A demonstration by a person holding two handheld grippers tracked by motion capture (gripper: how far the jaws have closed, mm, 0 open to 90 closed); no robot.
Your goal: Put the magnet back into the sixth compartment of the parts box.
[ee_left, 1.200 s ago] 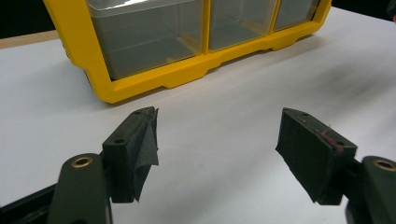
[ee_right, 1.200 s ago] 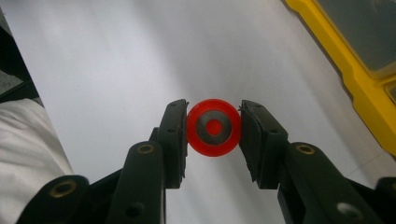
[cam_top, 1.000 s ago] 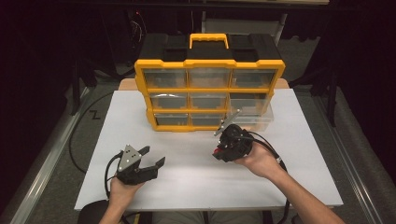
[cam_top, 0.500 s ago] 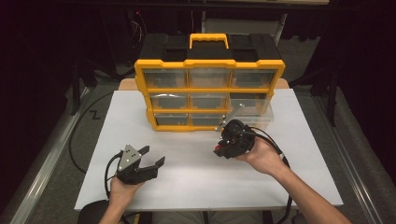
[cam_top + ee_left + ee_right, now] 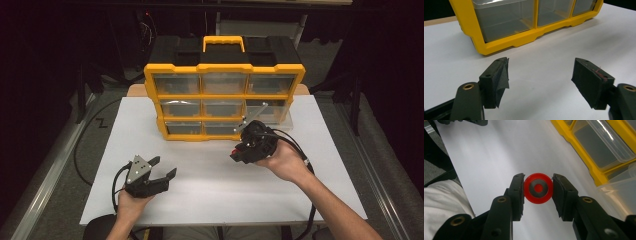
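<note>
In the right gripper view, right claw (image 5: 538, 188) around red ring (image 5: 538, 188).

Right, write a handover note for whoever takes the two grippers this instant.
Right gripper: shut on a red ring-shaped part, held above the white table just in front of the yellow drawer organizer.
Left gripper: open, holding nothing, low over the table near the organizer's bottom left drawer.
A clear drawer on the organizer's right side is pulled partly out, next to the right gripper.
Done: the part is gripped. Left, probably: put it in the pulled-out drawer and push that shut.
</note>
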